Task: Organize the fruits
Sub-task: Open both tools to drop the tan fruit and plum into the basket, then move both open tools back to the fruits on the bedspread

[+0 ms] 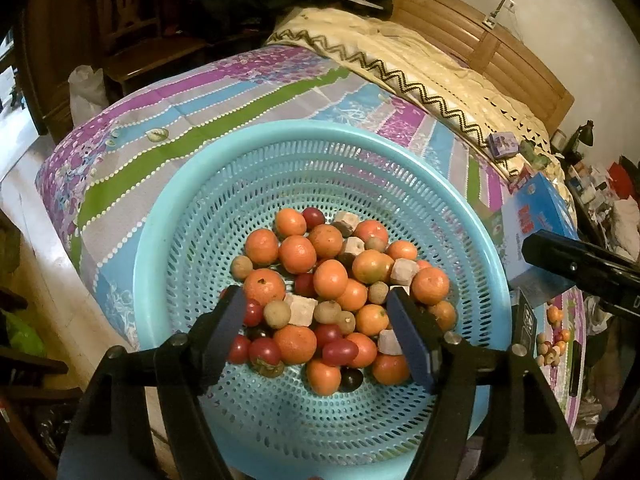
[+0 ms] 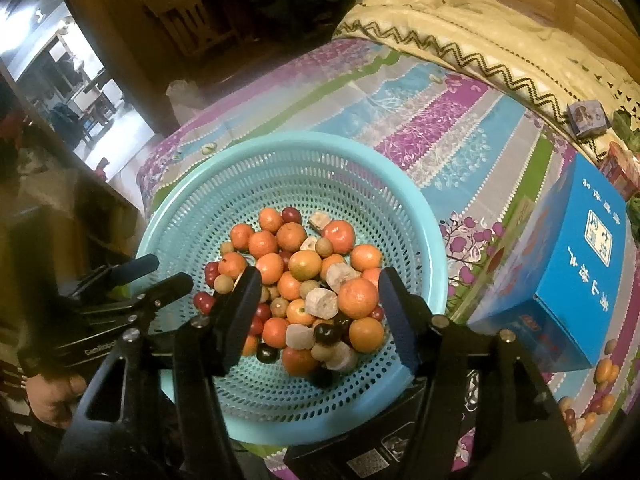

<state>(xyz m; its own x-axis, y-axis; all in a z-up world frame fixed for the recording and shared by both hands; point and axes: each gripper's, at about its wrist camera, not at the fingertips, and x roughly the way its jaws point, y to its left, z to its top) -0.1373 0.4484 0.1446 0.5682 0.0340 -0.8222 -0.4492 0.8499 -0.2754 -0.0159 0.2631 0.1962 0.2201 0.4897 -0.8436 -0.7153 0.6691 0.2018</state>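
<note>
fruits (image 1: 328, 300) heaped in one turquoise basket (image 1: 168, 248) on my striped bedsheet (image 1: 168, 128) | one blue box (image 2: 568, 264) beside it | my left gripper (image 1: 316, 316) and right gripper (image 2: 316, 300), two, both spread, pinching nothing

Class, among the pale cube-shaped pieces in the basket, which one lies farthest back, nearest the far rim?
The pale cube at the pile's back edge, right of the dark red fruit; the other cubes sit nearer the fingers.

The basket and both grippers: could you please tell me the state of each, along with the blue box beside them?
Basket: upright on the bed, holding mixed fruit heaped in its middle.
Left gripper: open above the fruit, gripping nothing.
Right gripper: open above the fruit, gripping nothing.
Blue box: closed, lying on the bedspread beside the basket.
</note>
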